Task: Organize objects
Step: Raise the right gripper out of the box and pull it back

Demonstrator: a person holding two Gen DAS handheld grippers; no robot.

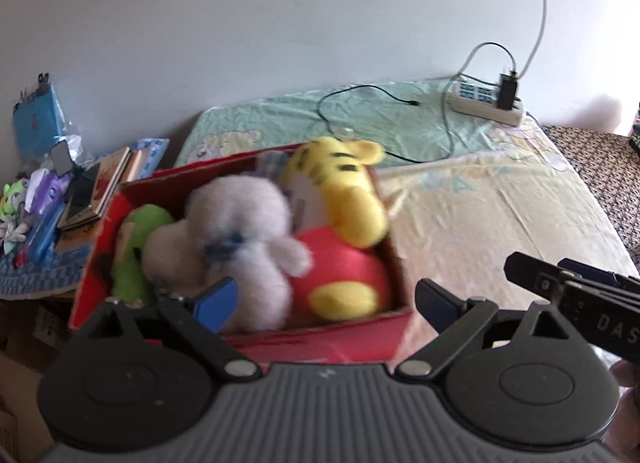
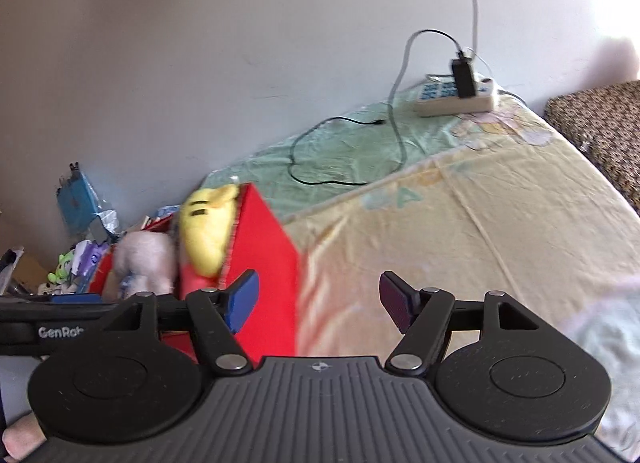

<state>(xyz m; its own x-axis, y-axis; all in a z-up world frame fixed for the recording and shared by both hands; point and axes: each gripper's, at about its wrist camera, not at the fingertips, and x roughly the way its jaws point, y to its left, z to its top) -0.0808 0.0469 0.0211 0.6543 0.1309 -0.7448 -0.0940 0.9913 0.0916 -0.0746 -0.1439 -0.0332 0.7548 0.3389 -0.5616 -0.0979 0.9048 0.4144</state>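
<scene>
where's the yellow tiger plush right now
The yellow tiger plush sits in the red box at its back right corner, beside the white plush, above a red and yellow toy.

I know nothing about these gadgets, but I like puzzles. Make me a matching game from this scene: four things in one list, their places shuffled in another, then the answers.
Things:
1. white plush toy
2. power strip
3. books
4. left gripper

Places:
A. far end of the bed, by the wall
B. inside the red box
C. open, over the box's near edge
D. stacked left of the box

Pairs: 1-B, 2-A, 3-D, 4-C
</scene>
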